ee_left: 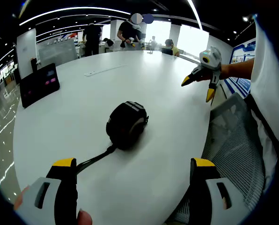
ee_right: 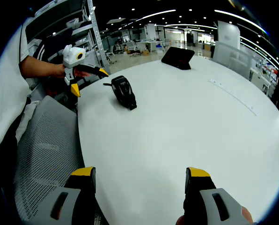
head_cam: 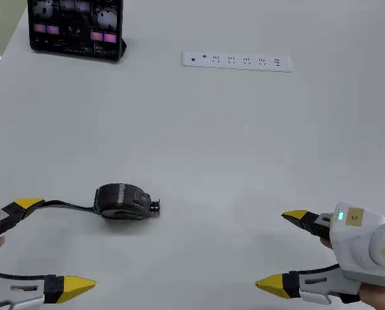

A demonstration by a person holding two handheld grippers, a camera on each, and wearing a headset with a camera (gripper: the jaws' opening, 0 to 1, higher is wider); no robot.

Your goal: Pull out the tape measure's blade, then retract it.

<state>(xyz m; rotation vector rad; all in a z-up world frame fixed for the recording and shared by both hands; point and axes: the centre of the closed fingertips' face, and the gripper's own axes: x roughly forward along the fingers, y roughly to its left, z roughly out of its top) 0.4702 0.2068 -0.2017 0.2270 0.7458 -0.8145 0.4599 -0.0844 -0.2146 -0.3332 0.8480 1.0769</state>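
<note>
The tape measure [head_cam: 123,201] is seen lying on the white desk [head_cam: 212,129], near the front edge and left of the middle, with its blade drawn in and only the end hook showing at the case's right end; a black strap [head_cam: 66,205] is trailed from its left end up to the upper jaw tip of the left gripper [head_cam: 53,243], though contact there cannot be told. A broad bare stretch of desk is left behind and to the right of the tape measure; a white power strip [head_cam: 236,61] is laid well apart near the far side, and a dark tablet [head_cam: 76,29] is propped at the far left. In the gripper views the desk's rounded near edge is met by a grey mesh chair [ee_left: 233,136].

The left gripper is held low just beside the tape measure, jaws spread wide and holding nothing; the right gripper [head_cam: 276,248] is held level at the front right, well apart from the tape measure, jaws likewise spread wide and holding nothing; both are pointed inward towards each other.
</note>
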